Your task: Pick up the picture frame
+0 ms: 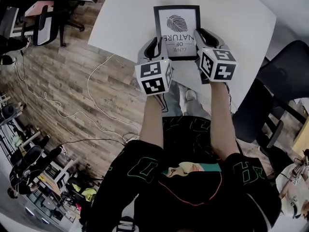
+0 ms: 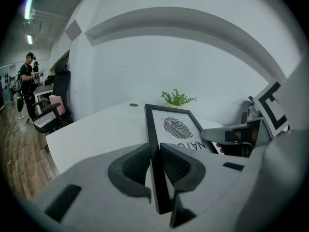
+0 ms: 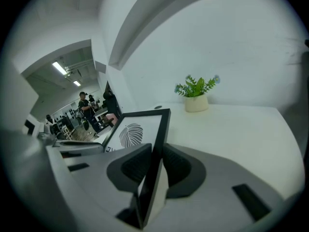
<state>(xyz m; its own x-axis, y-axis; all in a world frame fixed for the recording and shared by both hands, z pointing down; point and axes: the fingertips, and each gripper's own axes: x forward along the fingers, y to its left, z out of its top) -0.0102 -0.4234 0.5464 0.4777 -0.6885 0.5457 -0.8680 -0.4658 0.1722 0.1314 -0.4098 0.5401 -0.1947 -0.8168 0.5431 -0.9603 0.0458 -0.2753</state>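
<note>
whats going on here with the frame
A person holds a claw in each hand. The left claw is clamped on the left edge of the black picture frame, and the right claw on its right edge. The frame is tilted, near end up, over the white table. A small potted plant stands at the table's far side.

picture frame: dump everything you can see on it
The picture frame is a thin black rectangle around a white print with a dark leaf and the words LOVE OF NATURE. It is held tilted over the white table, left gripper clamped on its left edge, right gripper on its right. Table contact unclear.
</note>
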